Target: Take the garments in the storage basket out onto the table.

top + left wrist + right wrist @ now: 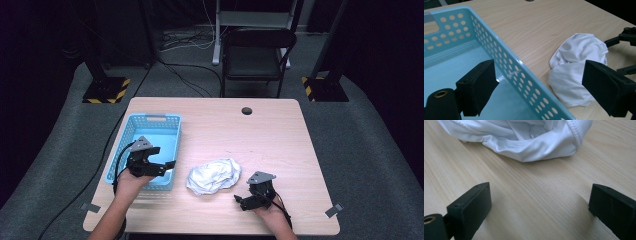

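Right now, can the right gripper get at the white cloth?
Probably yes. The right gripper sits on the table with its fingers open and pointed at the white cloth, and the stretch of wood between them is bare. The left gripper hangs over the blue basket, off that path.

Behind the wooden bench [280, 125] stands 1 black folding chair [257, 55]; what look like 2 hazard-striped stand bases [105, 90] flank it.

In the right gripper view the white cloth [524, 137] runs off the top edge, its far part unseen. In the left gripper view the blue basket [506, 62] is cut off at left and bottom, and the near jaw covers part of the cloth.
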`<state>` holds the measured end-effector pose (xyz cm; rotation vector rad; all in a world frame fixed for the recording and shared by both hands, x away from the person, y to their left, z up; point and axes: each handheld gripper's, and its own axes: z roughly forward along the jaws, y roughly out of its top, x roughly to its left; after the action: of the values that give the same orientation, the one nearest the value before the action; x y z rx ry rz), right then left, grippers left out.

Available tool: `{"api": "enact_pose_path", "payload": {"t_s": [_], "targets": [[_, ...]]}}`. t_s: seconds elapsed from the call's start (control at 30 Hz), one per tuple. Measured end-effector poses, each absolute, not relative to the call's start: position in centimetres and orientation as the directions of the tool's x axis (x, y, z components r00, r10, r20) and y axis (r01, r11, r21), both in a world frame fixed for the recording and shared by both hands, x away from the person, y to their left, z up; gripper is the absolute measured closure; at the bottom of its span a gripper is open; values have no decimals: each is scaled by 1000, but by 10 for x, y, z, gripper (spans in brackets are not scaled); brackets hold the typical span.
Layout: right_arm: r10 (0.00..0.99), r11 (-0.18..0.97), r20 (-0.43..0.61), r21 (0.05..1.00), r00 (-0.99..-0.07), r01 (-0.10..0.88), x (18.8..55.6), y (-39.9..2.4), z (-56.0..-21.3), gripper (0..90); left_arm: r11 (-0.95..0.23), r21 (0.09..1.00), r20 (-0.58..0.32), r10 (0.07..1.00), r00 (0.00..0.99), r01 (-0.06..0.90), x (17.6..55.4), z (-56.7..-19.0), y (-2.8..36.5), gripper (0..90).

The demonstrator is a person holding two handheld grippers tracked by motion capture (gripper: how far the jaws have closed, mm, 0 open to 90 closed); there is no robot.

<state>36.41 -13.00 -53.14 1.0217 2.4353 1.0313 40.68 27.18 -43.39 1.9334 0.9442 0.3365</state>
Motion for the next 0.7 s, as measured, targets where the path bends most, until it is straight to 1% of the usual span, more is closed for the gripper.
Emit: {"api": "enact_pose_path", "payload": {"t_s": [0.7], "targets": [[715, 488, -3, 718, -700, 496, 364, -130, -531, 36, -198, 827, -184, 788, 587, 526, 416, -437, 307, 112]]}}
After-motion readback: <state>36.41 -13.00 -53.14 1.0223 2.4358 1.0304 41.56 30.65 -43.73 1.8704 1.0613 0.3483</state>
